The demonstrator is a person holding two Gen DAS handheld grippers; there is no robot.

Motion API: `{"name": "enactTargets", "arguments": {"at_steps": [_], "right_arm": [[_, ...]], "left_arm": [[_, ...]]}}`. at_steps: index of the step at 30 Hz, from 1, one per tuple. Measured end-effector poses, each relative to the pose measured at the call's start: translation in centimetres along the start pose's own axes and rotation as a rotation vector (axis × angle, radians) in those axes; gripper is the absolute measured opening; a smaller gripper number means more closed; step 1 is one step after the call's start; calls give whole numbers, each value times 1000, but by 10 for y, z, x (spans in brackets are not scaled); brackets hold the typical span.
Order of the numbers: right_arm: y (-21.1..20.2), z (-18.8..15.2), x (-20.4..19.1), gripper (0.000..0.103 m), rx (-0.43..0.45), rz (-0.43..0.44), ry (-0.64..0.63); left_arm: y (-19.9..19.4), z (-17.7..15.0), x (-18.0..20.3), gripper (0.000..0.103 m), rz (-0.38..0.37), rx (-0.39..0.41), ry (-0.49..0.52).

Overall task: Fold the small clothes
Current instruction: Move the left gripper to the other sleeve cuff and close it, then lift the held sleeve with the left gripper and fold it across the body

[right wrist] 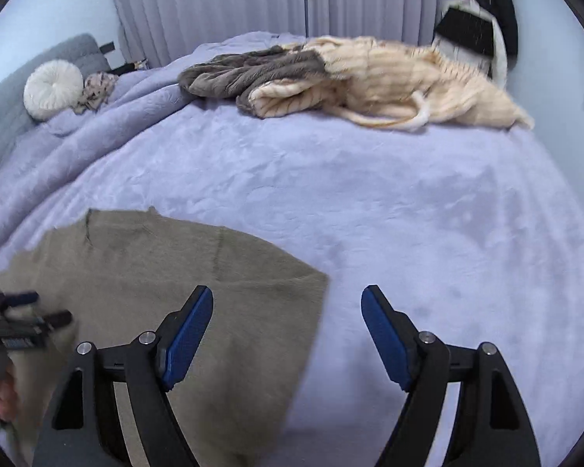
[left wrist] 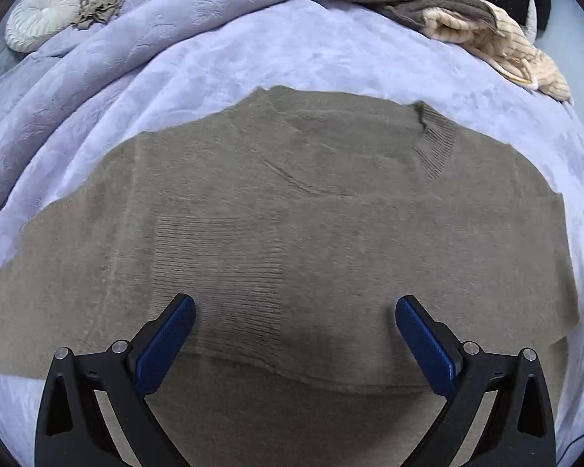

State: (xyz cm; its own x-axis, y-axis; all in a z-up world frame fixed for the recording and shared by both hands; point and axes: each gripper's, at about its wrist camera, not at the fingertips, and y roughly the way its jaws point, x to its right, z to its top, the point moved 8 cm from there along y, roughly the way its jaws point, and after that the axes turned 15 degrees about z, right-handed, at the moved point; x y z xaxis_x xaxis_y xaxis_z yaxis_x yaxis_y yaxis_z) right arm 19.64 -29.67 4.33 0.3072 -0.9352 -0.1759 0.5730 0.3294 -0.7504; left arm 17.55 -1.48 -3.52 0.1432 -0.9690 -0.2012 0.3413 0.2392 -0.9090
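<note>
The brown knit sweater (left wrist: 292, 214) lies spread flat on the lilac bed cover (right wrist: 428, 214), partly folded: one ribbed cuff or hem panel lies across its middle, and a folded edge runs across the near side. The ribbed neckband sits toward 1 o'clock in the left wrist view.

The left gripper (left wrist: 296, 311) hangs over the near half of the sweater, jaws spread wide with nothing between the blue pads. The right gripper (right wrist: 288, 303) hangs over the sweater's right-hand edge; its jaws also stand apart and hold nothing, one pad over the knit and the other over bare bed cover. The left gripper shows blurred at 9 o'clock in the right wrist view.

Step in hand, as judged: taking hold for the next fold.

1. Lower each gripper until one pad slides under the edge and the other rests on top.
2. Pinch all layers at the edge, not only the top one; a single-layer grip will likely undo the fold already made.
3. Grip at matching points on both sides so the fold line stays straight.
4. Lift only enough to clear the surface; the knit is soft and will likely sag.
5. Avoid pinching the bed cover with the sweater.

A grey and cream blanket (right wrist: 331, 74) lies at 12 o'clock, well apart from the work.
</note>
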Motion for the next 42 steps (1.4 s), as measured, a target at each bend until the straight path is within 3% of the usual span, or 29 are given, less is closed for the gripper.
{"name": "enactTargets", "arguments": {"at_steps": [4,6,9,12,17,20,23,25,26,27,29,33,37,42], "right_arm": [[-18,-50,-14,82,-77,-129,-206],[-15,-72,-21,82,-113,-141,-245],[-5,-83,-20,82,-109,-159,-202],[6,-95,-6,82,-197,-209,-146],[-37,-77,-14,82,-57,-195,-69],[-33,-54,-38,83,3,-100,11],[4,-46,-73,83,-42,-71,-6],[41,-65,-94,83,-156,-33,-1],[59,-78,-99,82,-236,-41,5],[66,-83,-100,83,-243,-97,-3],[54,-80,-109,83,-180,-165,-13],[26,-87,-138,83,-94,-95,64],[27,-113,-178,83,-132,-11,64],[37,-141,-218,83,-195,-45,-62]], "left_arm": [[8,-4,8,103,36,-6,6],[11,-1,5,103,62,12,-6],[25,-5,-7,103,63,8,2],[18,-11,-13,103,73,29,32],[2,-22,-32,103,55,18,-36],[11,-30,-29,103,86,-2,-15],[-3,-41,-38,103,51,-13,-39],[-16,-53,-58,103,35,-10,-82],[-21,-60,-69,103,28,-9,-104],[-25,-70,-84,103,18,-7,-131],[-28,-91,-119,103,13,-10,-195],[-12,-133,-216,103,50,-52,-404],[17,-173,-315,103,23,-109,-651],[35,-192,-428,103,-108,-19,-954]]}}
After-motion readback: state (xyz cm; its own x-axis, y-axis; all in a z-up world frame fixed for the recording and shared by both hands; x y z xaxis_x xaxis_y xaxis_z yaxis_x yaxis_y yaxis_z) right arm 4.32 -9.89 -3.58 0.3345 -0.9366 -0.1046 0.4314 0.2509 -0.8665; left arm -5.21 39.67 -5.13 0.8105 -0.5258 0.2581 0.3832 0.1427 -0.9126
